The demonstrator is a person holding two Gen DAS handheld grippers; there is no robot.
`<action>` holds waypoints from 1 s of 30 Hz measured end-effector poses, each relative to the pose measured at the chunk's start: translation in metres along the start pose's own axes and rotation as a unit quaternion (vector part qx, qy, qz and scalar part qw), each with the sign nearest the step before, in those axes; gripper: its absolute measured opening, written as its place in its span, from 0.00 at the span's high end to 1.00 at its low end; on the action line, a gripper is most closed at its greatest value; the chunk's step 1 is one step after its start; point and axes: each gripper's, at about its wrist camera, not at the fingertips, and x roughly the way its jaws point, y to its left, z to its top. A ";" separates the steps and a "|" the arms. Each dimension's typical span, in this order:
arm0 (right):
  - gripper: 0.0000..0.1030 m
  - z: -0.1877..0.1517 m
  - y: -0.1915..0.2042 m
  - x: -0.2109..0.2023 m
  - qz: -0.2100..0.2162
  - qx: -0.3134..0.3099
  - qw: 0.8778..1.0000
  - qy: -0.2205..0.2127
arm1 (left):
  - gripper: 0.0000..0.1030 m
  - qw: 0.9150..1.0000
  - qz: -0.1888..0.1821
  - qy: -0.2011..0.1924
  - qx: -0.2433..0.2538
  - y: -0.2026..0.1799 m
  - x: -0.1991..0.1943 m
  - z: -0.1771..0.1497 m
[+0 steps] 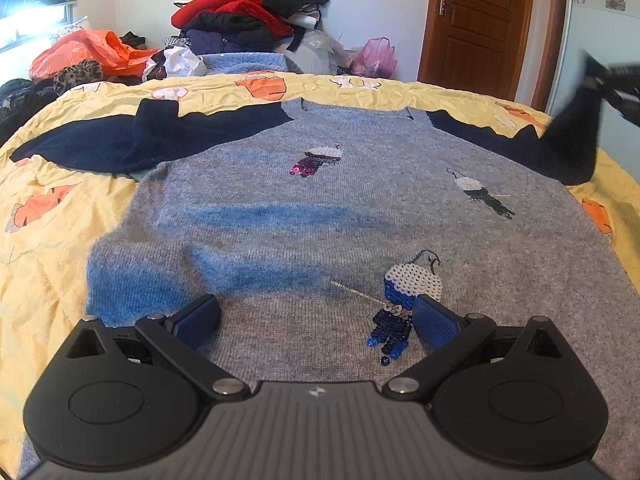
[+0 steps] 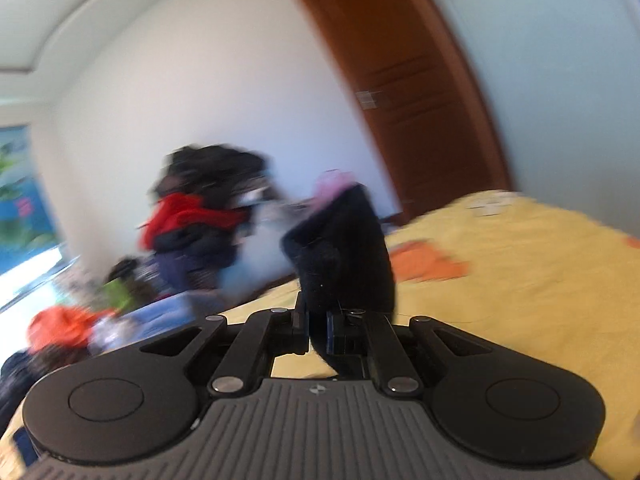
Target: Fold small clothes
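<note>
Grey sweater [image 1: 320,216] lies flat, front up, centre of the yellow bedspread [image 1: 52,240], neck at 12, hem toward you. Its navy left sleeve [image 1: 132,140] sprawls out at 10; the right sleeve [image 2: 344,248] is lifted off the bed at 2. Your right gripper [image 2: 318,332] is clenched on that sleeve's cuff; view's blurred. Left gripper [image 1: 316,316] is spread wide, released, pads over the sweater body near the hem at 6, w/ nothing pinched. Step looks like sleeve-in fold. Next: carry the cuff across toward 9, lay it flat on the chest, then let go. Clothes pile [image 1: 248,12] sits beyond at 12.
</note>
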 end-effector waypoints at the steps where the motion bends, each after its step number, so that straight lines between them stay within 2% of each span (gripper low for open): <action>1: 0.84 -0.011 0.025 0.000 0.024 -0.012 1.000 0.010 | 0.00 1.000 -0.001 0.000 -0.001 -0.001 0.000 0.000; 4: 0.83 -0.057 0.095 0.011 0.064 -0.053 0.995 0.064 | 0.00 1.000 -0.006 -0.002 -0.005 0.000 0.000 0.001; 7: 0.77 -0.104 0.135 0.027 0.059 -0.085 0.988 0.114 | 0.00 1.000 -0.018 -0.008 -0.018 0.004 -0.003 0.000; 9: 0.48 -0.121 0.142 0.036 0.053 -0.065 0.983 0.163 | 0.00 0.999 -0.029 -0.013 -0.028 0.008 -0.005 -0.002; 10: 0.45 -0.123 0.142 0.033 0.051 -0.046 0.983 0.171 | 0.00 0.999 -0.036 -0.016 -0.036 0.014 -0.009 -0.004; 13: 0.40 -0.124 0.127 -0.010 0.094 0.025 0.988 0.122 | 0.00 0.996 -0.056 -0.026 -0.063 0.023 -0.012 -0.005; 15: 0.22 -0.126 0.110 -0.031 0.108 0.053 0.988 0.096 | 0.00 0.994 -0.067 -0.030 -0.085 0.029 -0.013 -0.003; 16: 0.20 -0.128 0.103 -0.039 0.107 0.064 0.988 0.088 | 0.00 0.992 -0.071 -0.027 -0.103 0.034 -0.012 0.000; 18: 0.18 -0.132 0.075 -0.037 0.102 0.093 0.986 0.092 | 0.00 0.989 -0.073 -0.004 -0.131 0.038 -0.010 0.016; 20: 0.18 -0.129 0.058 -0.026 0.109 0.160 0.975 0.107 | 0.00 0.985 -0.081 -0.001 -0.155 0.040 -0.010 0.036; 21: 0.18 -0.129 0.050 -0.026 0.117 0.187 0.970 0.101 | 0.00 0.981 -0.097 -0.006 -0.167 0.038 -0.009 0.047; 23: 0.17 -0.132 0.035 -0.016 0.113 0.233 0.960 0.107 | 0.00 0.969 -0.158 -0.016 -0.189 0.033 -0.002 0.070; 25: 0.20 -0.135 0.026 -0.012 0.117 0.266 0.950 0.112 | 0.00 0.950 -0.227 -0.001 -0.215 0.024 0.020 0.089; 27: 0.19 -0.137 0.025 -0.008 0.121 0.273 0.948 0.108 | 0.00 0.928 -0.284 0.027 -0.238 0.012 0.051 0.101; 28: 0.18 -0.139 0.026 -0.007 0.121 0.270 0.949 0.109 | 0.00 0.921 -0.296 0.044 -0.250 0.005 0.068 0.105; 30: 0.18 -0.140 0.027 -0.008 0.120 0.266 0.950 0.110 | 0.00 0.913 -0.292 0.073 -0.276 -0.006 0.100 0.109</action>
